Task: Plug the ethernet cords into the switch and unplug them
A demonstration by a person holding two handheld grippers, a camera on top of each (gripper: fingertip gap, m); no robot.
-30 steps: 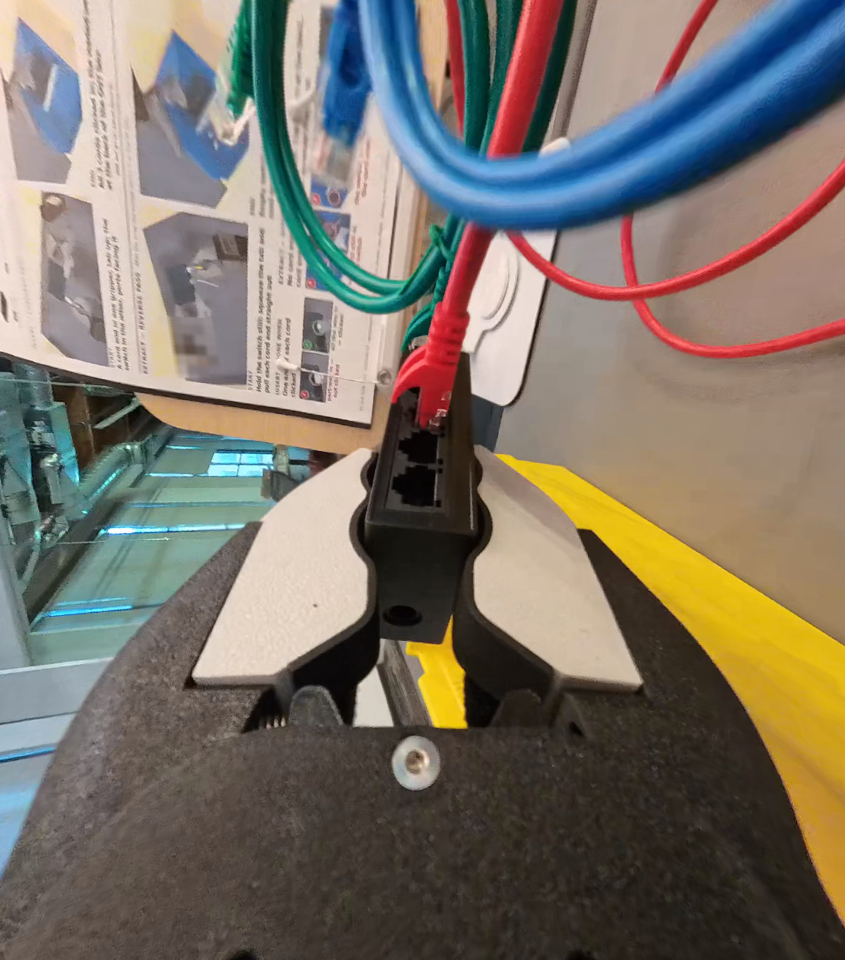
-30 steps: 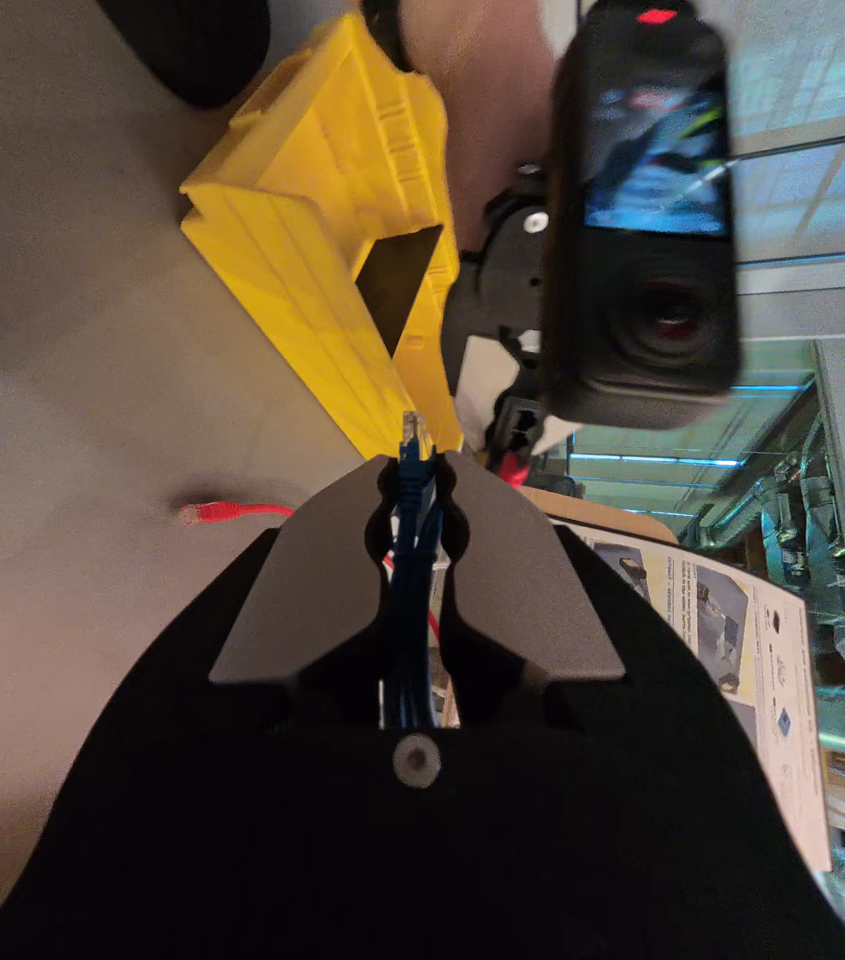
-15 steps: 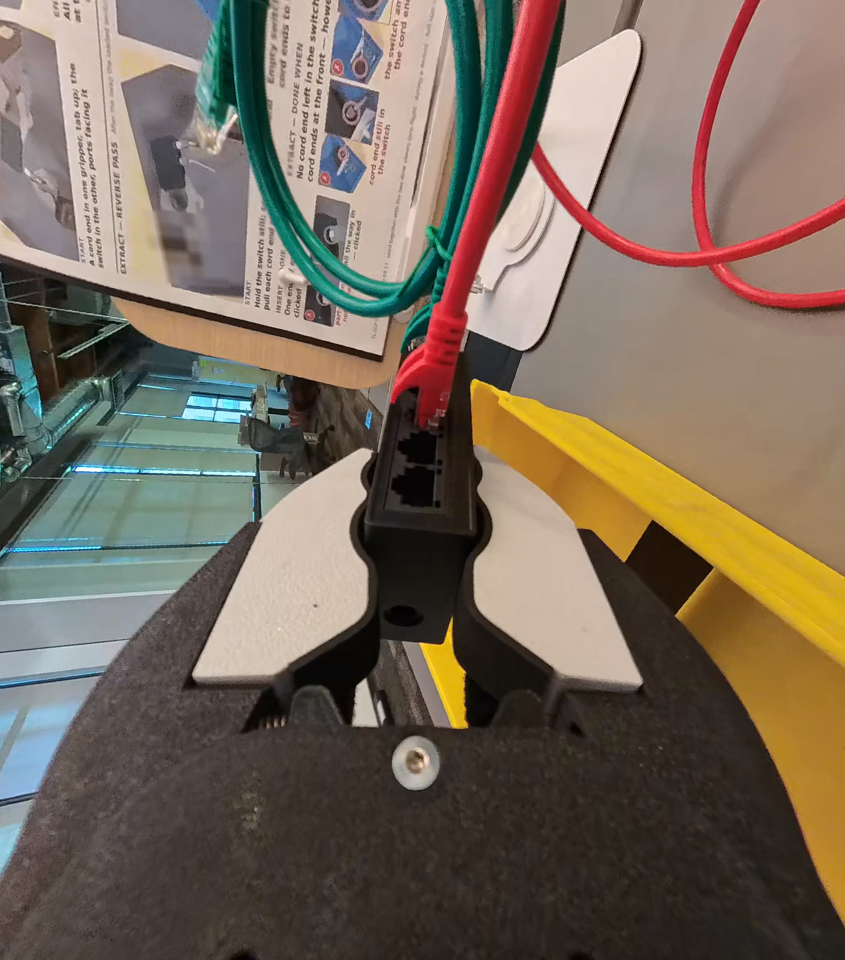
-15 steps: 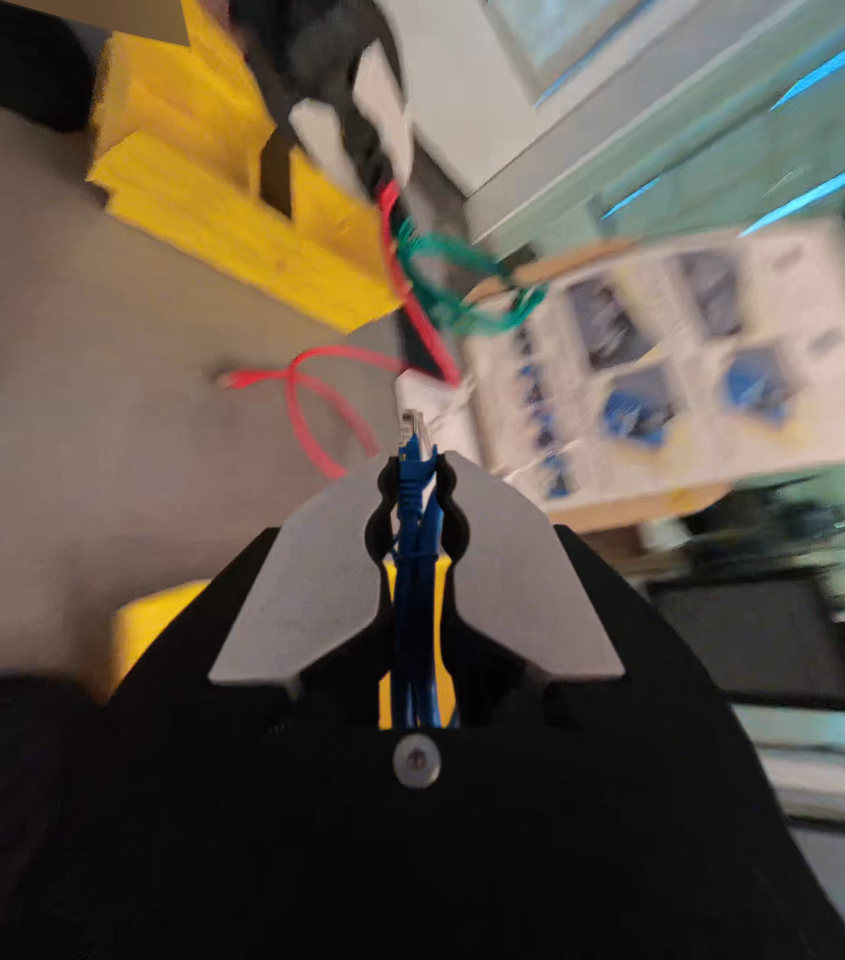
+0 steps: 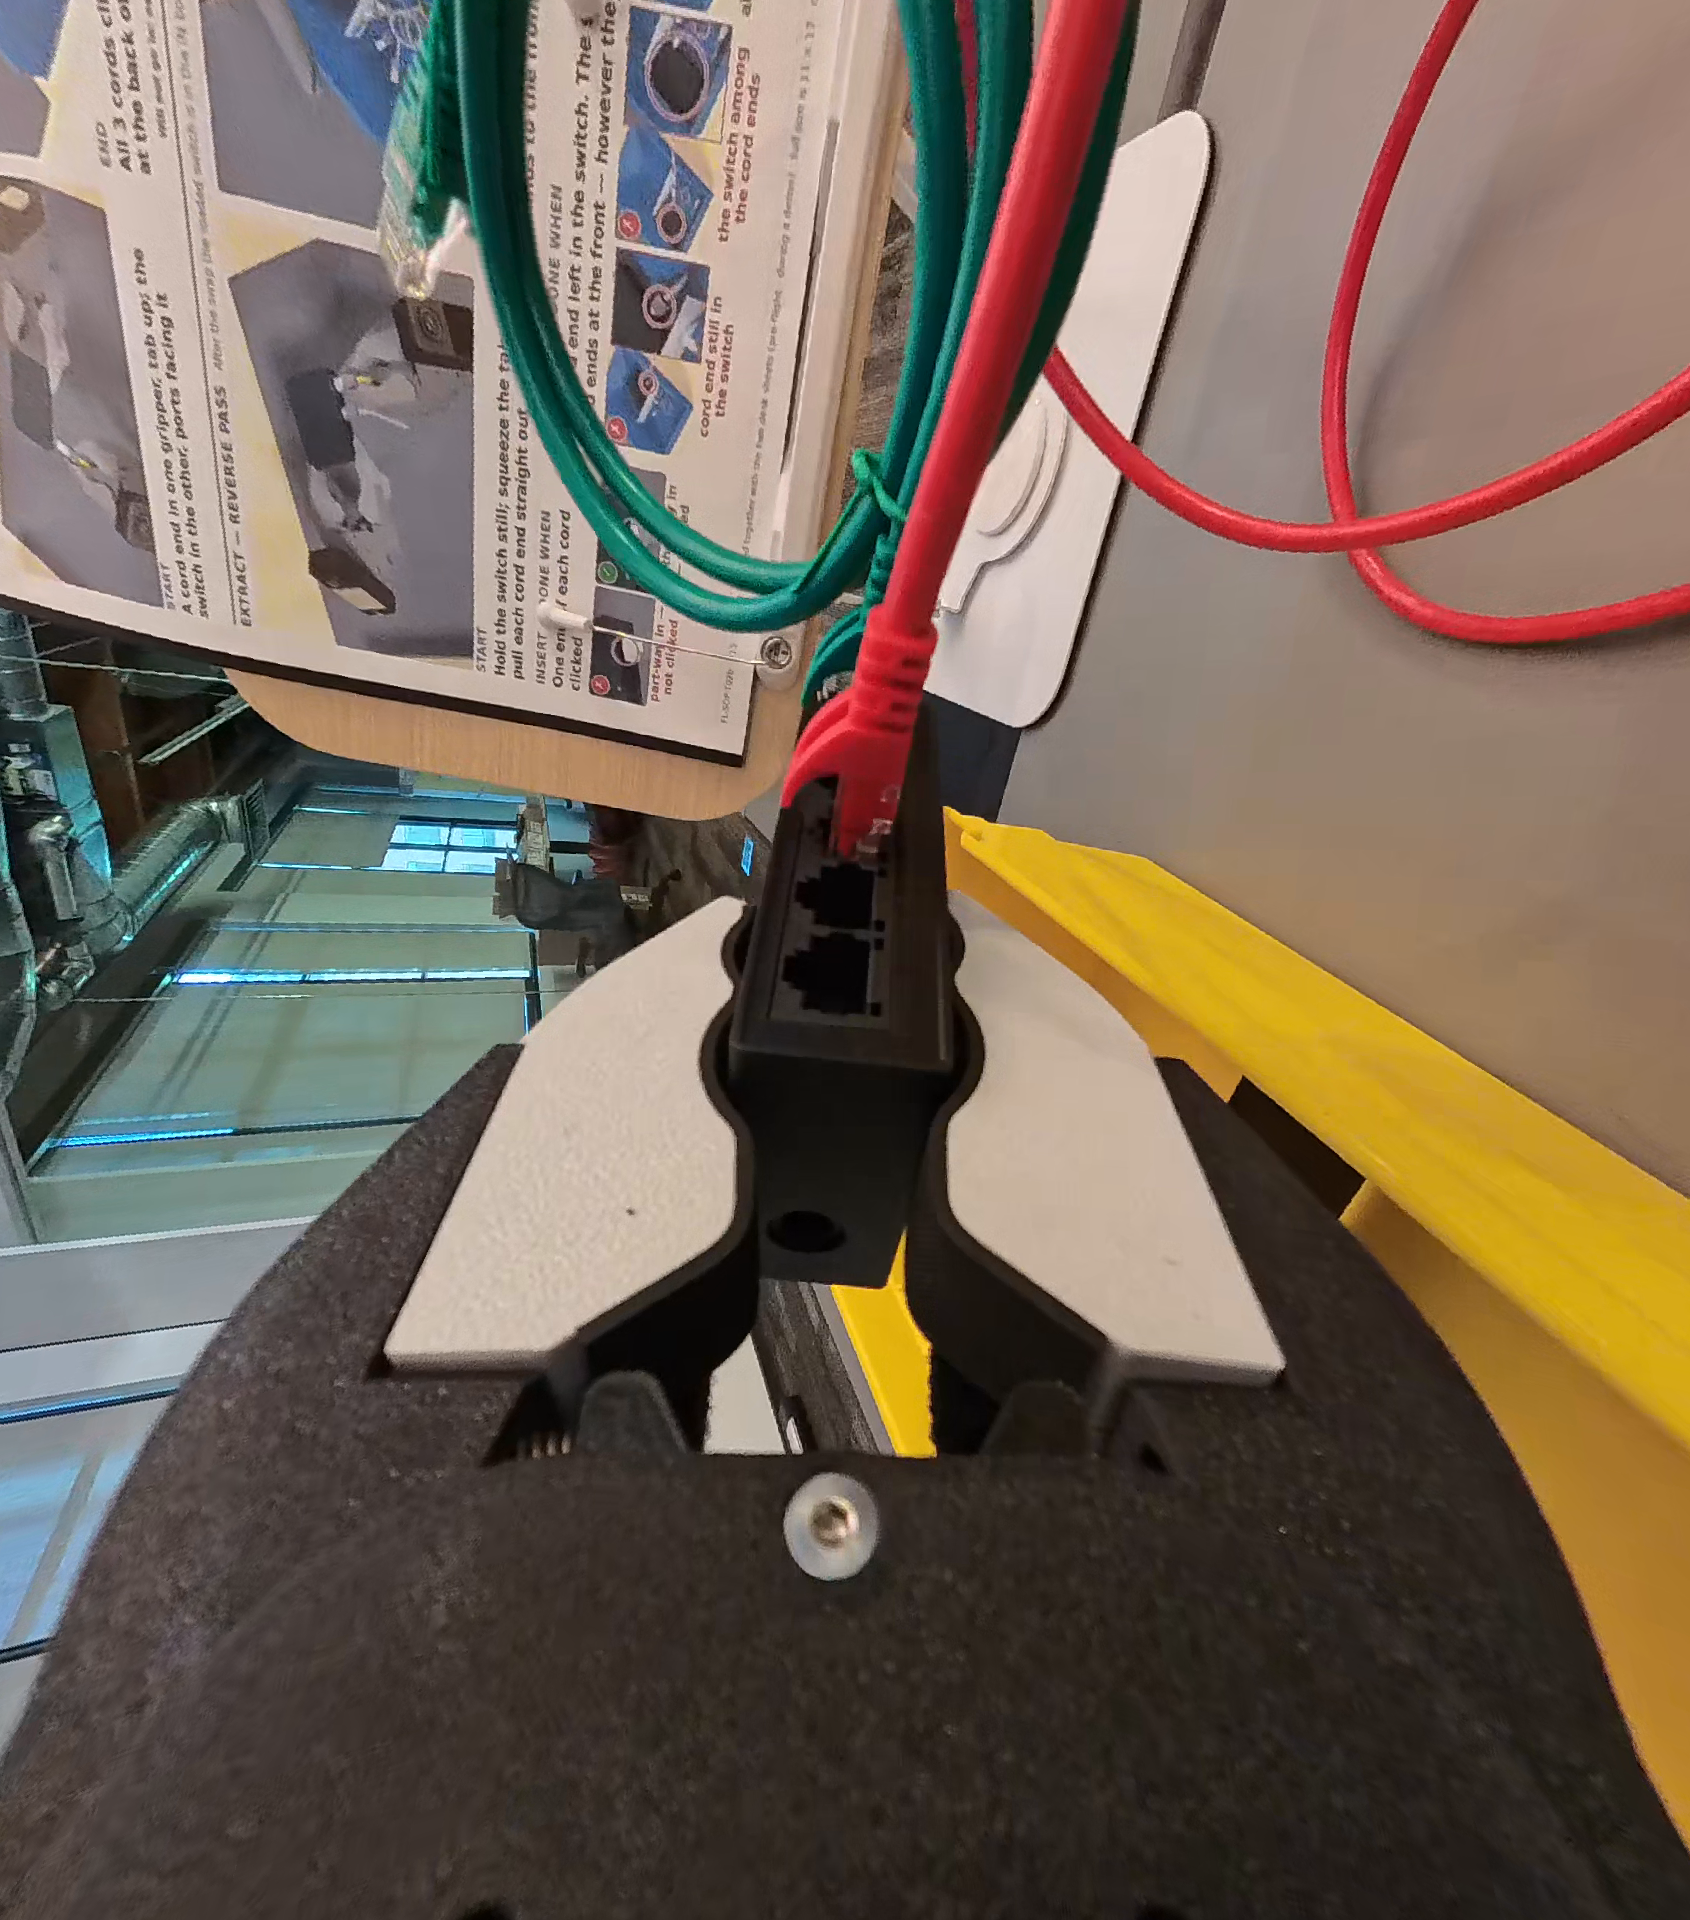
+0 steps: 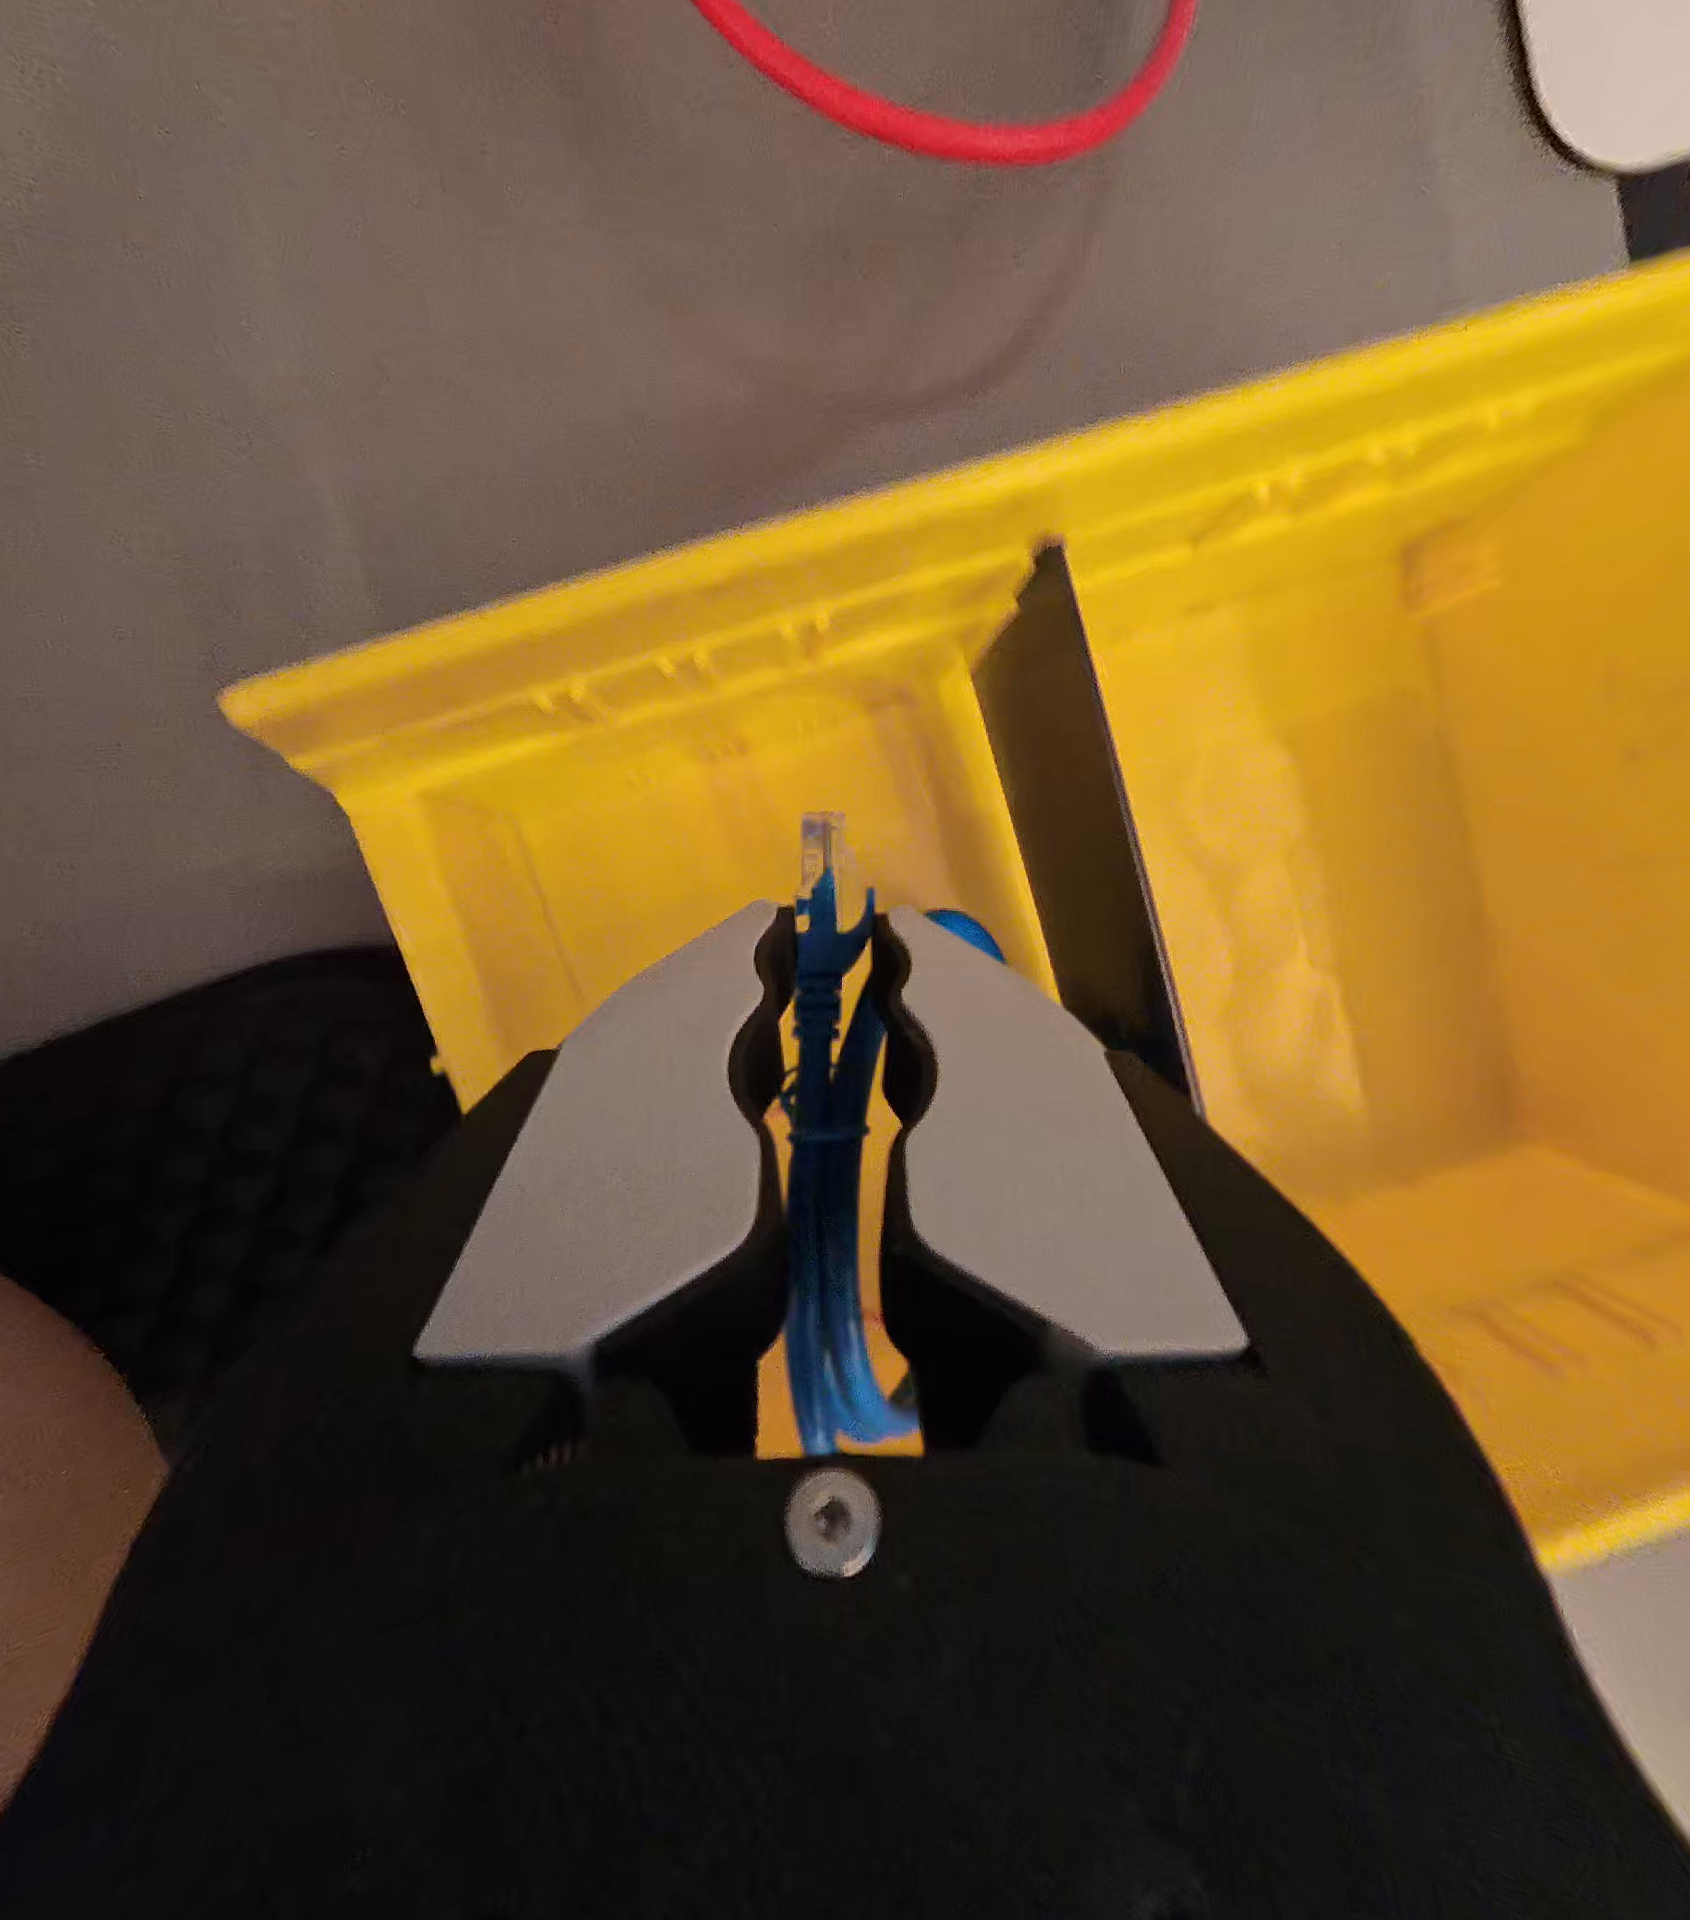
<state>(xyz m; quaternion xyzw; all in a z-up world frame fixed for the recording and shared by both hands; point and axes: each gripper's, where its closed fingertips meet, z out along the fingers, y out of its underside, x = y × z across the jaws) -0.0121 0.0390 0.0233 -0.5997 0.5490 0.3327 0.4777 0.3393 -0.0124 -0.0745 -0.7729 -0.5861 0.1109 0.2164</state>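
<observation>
Red cord (image 5: 966,416) plugged into claw-held switch (image 5: 846,1049) (two ports bare).

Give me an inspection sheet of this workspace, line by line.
Surface: matte grey tabletop, bare where visible.
Job's things: small black plastic switch, two near ports empty, red ethernet cord plugged into a farther port.
Clutter: open yellow plastic bin; printed instruction sheet on a wooden board.
Grippers: left hand-held gripper clamps the switch; right hand-held gripper clamps the blue ethernet cord.
Cables: green ethernet cord hanging in loops.
Surroundings: glass panes and pipework.
</observation>
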